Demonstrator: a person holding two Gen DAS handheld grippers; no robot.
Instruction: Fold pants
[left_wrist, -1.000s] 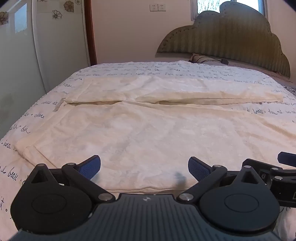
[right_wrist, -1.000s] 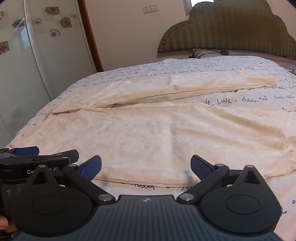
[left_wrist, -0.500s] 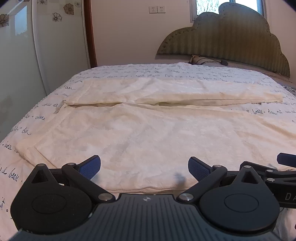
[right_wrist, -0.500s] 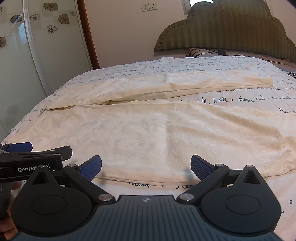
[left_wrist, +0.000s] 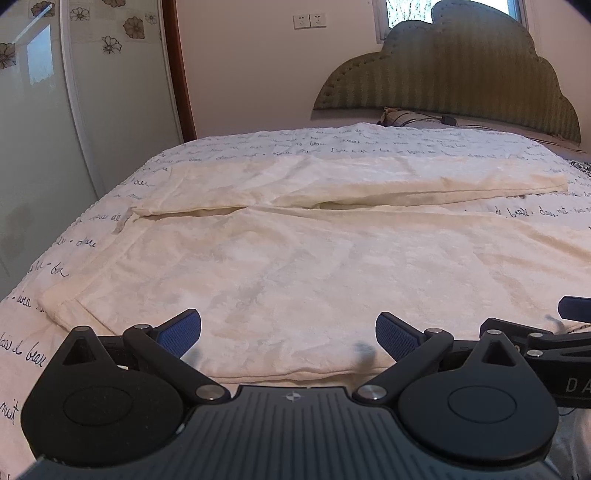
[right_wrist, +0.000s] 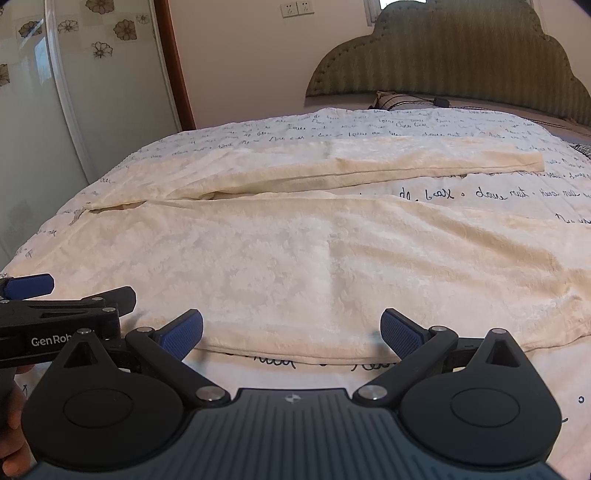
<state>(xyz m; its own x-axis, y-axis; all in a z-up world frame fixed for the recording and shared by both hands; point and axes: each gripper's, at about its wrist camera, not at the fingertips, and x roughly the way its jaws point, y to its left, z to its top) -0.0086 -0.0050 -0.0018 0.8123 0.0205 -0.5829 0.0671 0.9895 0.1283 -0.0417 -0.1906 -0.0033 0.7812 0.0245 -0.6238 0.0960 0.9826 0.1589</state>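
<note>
Your left gripper (left_wrist: 288, 332) and right gripper (right_wrist: 291, 330) gape wide, at the pants' (left_wrist: 314, 266) near edge; pants lie on the bed (left_wrist: 332, 142), legs running nine-to-three o'clock, slightly nearer than before.

Left gripper (left_wrist: 288, 334) and right gripper (right_wrist: 291, 332) — jaws spread wide, side by side.

Near leg of the pants (right_wrist: 332, 273) cut off at the right edge, hem unseen

black left gripper (left_wrist: 288, 332) with blue ribbed pads (left_wrist: 393, 334), silver screws
</note>
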